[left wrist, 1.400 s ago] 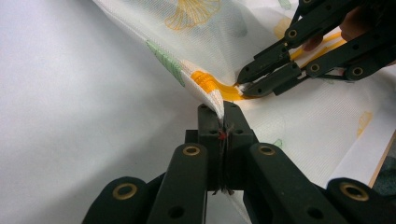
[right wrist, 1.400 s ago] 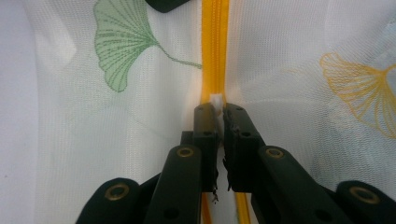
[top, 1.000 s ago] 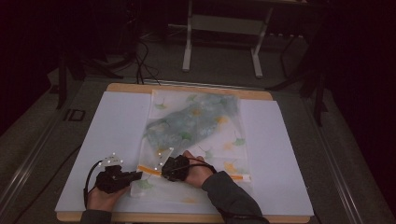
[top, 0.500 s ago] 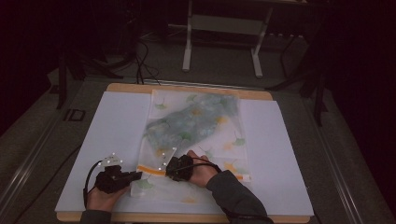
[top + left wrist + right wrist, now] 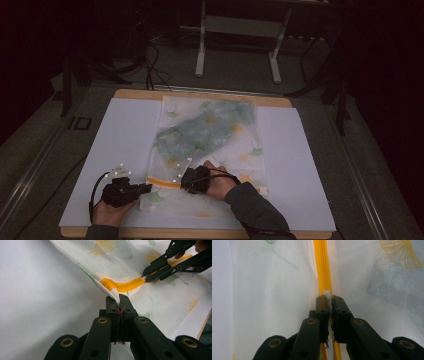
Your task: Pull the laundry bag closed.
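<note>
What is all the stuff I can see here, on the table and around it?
Mesh bag: one, white with green and yellow leaf prints, flat on the middle of the table, something greenish inside.
Zipper: one, orange, across the bag's near end.
Zipper pull: one, white, small, on the zipper.
Table cover: one, white, under the bag.
Table: one, wooden edge showing.
Metal stand: one, pale grey, on the floor behind the table.
Cables: several, black, on the floor at the back left.
Left gripper: one, black, shut on the bag's corner.
Right gripper: one, black, shut on the zipper pull.
Hands: two, at the table's near edge.
</note>
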### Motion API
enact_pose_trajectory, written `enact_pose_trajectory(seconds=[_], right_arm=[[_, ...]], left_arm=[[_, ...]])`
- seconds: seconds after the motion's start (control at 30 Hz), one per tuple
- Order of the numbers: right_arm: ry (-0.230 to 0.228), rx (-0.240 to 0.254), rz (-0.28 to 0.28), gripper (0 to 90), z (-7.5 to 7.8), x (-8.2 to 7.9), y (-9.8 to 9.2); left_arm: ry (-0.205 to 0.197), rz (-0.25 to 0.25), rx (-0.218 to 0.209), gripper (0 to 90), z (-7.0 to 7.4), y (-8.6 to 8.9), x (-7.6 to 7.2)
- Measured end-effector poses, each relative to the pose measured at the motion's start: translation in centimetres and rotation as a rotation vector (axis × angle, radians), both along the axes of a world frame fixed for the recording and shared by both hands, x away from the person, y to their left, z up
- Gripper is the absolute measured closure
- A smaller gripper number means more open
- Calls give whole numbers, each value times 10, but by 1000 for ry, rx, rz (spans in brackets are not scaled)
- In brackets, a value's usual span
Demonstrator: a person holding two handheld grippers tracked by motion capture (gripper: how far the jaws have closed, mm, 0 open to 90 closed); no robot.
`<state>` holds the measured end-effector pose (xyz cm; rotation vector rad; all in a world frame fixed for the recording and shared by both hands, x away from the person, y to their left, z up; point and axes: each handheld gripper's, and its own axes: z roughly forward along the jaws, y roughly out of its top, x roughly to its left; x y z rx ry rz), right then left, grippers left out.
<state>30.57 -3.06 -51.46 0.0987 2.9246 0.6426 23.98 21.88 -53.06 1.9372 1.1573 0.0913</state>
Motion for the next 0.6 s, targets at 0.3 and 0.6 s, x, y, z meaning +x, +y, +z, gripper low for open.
enact_pose_trajectory(seconds=[0.3,0.6], right_arm=[[3,-9,-7,846,0,0,-8],[-3,-21,-9,846,1,-2,-14]], left_arm=[[0,0,-1,885,0,0,0],[-1,-2,0,885,0,0,0]])
